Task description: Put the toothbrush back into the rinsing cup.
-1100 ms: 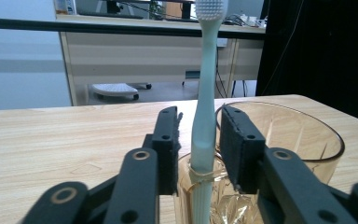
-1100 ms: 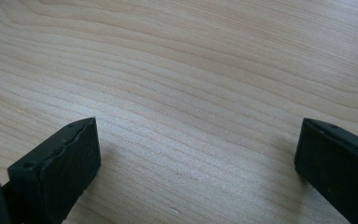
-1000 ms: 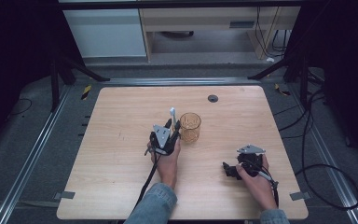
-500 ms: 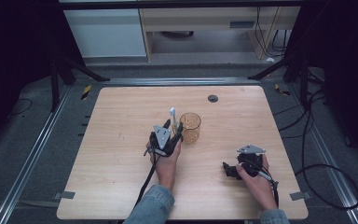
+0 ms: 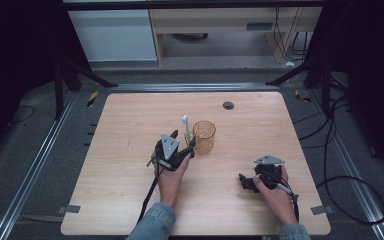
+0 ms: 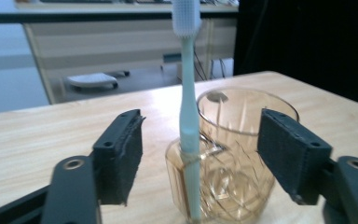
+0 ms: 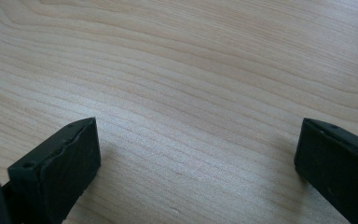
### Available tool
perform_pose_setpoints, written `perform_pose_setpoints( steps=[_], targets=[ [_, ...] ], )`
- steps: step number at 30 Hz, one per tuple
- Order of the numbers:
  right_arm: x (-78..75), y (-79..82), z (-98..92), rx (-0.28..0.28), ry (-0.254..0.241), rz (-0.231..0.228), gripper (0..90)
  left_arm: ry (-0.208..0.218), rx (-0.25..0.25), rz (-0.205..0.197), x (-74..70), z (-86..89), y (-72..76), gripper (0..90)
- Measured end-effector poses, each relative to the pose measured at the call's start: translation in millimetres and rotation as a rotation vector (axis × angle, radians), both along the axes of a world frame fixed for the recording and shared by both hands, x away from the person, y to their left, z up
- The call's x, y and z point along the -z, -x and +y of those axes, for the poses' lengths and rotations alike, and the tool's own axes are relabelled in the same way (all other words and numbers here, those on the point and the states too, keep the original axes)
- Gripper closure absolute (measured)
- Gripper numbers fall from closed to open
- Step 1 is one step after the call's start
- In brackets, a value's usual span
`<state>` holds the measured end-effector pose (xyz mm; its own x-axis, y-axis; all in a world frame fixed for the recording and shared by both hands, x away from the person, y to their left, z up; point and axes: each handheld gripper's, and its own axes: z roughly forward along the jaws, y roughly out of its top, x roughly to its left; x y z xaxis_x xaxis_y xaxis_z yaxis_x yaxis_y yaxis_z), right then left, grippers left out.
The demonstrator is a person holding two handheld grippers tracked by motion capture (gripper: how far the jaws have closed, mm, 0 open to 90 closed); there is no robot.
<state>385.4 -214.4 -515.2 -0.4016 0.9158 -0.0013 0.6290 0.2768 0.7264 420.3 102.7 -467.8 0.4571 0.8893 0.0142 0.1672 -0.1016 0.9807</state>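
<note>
Toothbrush is stood upright in the amber glass cup at mid-table, released by the left gripper, whose jaws have just been opening; right gripper is rested open.

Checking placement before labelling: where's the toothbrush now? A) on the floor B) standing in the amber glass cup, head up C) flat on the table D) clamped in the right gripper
B: the toothbrush stands upright inside the amber glass cup, bristles on top, the left gripper open around both.
</note>
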Motion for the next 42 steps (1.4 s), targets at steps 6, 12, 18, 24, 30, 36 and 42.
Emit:
perform_pose_setpoints(
  steps=[6, 12, 18, 24, 30, 36, 42],
  targets=[
    [0.0, 0.0, 0.0, -0.001, 0.0, 0.0, 0.6, -0.039, 0.017, 0.041, 0.6, 7.6, 2.6, 19.4],
    [0.0, 0.0, 0.0, -0.001, 0.0, 0.0, 0.6, -0.087, 0.047, 0.088, 0.7, 8.0, 2.5, 10.5],
    [0.0, 0.0, 0.0, -0.001, 0.0, 0.0, 0.6, -0.146, 0.077, 0.141, -0.7, 11.5, 3.1, 6.7],
    [0.0, -0.1, -0.1, -0.002, 0.0, -0.001, 0.6, -0.18, 0.101, 0.192, -5.2, 18.9, 0.1, 6.0],
    [0.0, 0.1, 0.1, 0.001, -0.001, 0.001, 0.6, -0.204, 0.125, 0.219, -11.3, 26.9, -1.2, 6.0],
    [0.0, 0.0, -0.1, -0.002, 0.001, -0.001, 0.6, -0.234, 0.118, 0.254, -19.0, 40.2, -1.2, 6.5],
    [0.0, 0.0, -0.1, -0.003, 0.001, -0.001, 0.6, -0.288, 0.118, 0.285, -24.9, 58.2, -1.9, 6.2]
  ],
)
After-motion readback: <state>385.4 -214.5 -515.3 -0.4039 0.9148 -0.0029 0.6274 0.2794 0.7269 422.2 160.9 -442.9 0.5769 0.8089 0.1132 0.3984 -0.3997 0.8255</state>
